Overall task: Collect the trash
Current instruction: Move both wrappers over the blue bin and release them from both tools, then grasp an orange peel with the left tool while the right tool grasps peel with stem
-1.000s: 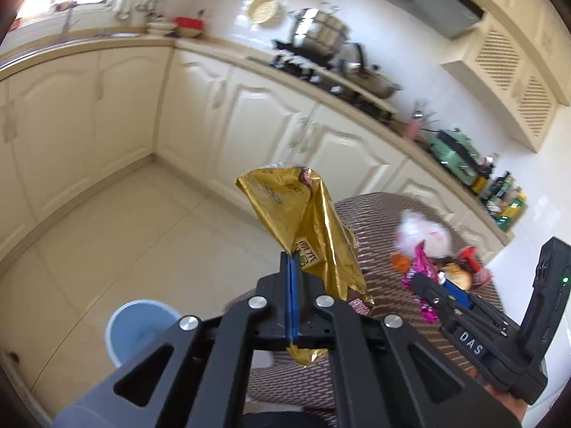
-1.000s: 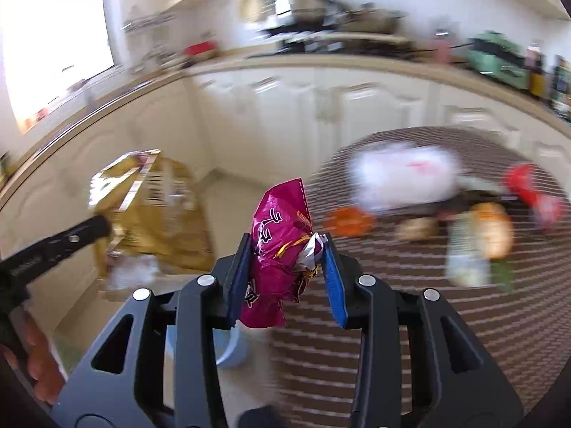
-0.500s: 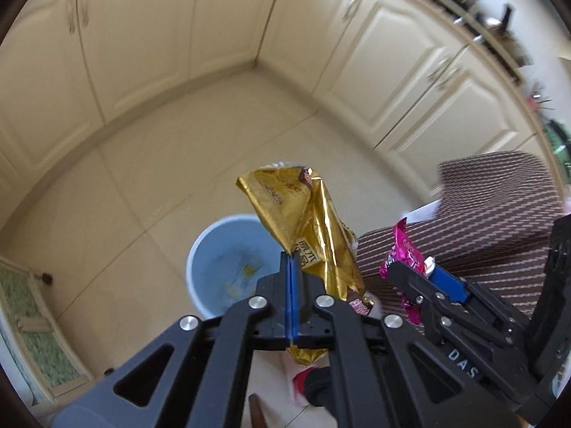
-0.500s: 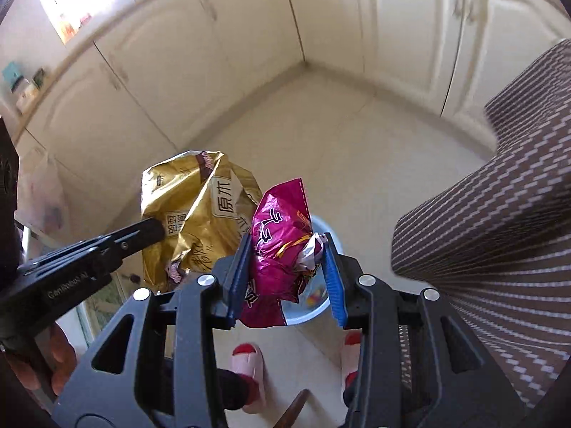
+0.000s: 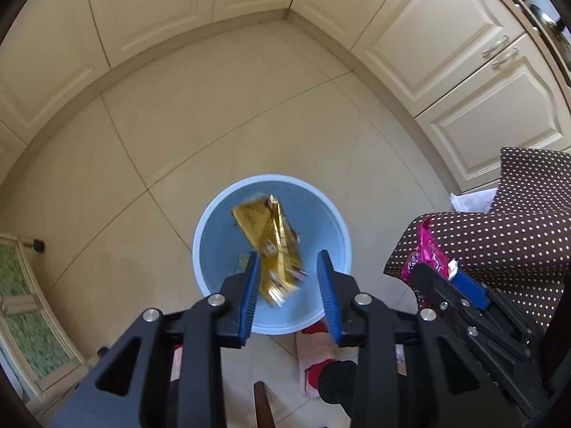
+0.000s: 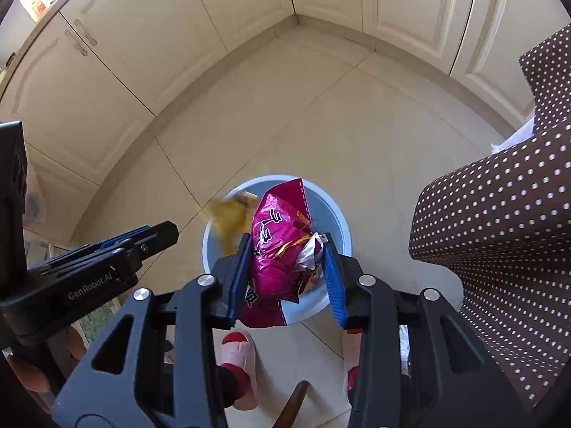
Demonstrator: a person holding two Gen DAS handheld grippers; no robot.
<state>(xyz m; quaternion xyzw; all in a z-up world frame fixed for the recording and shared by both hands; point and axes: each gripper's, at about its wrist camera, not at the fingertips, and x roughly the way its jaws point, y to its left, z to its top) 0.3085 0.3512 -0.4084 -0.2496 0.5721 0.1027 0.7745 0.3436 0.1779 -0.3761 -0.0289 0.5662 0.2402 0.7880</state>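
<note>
A light blue bin [image 5: 323, 214] stands on the tiled floor, straight below both grippers; it also shows in the right wrist view [image 6: 332, 210]. My left gripper [image 5: 289, 264] is open above it, and a gold snack bag [image 5: 273, 239] is falling blurred between its fingers into the bin; the bag also shows in the right wrist view [image 6: 230, 221]. My right gripper [image 6: 285, 249] is over the bin and holds a crumpled magenta wrapper [image 6: 282, 242], also seen in the left wrist view [image 5: 426, 256].
A brown dotted tablecloth [image 6: 499, 214] hangs down at the right, close to the bin. Cream cabinets [image 5: 446, 35] line the walls around the floor corner. The person's slippered feet [image 6: 237, 360] stand just behind the bin. A green mat [image 5: 21, 306] lies at the left.
Both grippers have swung down over the bin. My left gripper has opened and let go of the gold bag, which is dropping into the bin. The right still holds the magenta wrapper.
</note>
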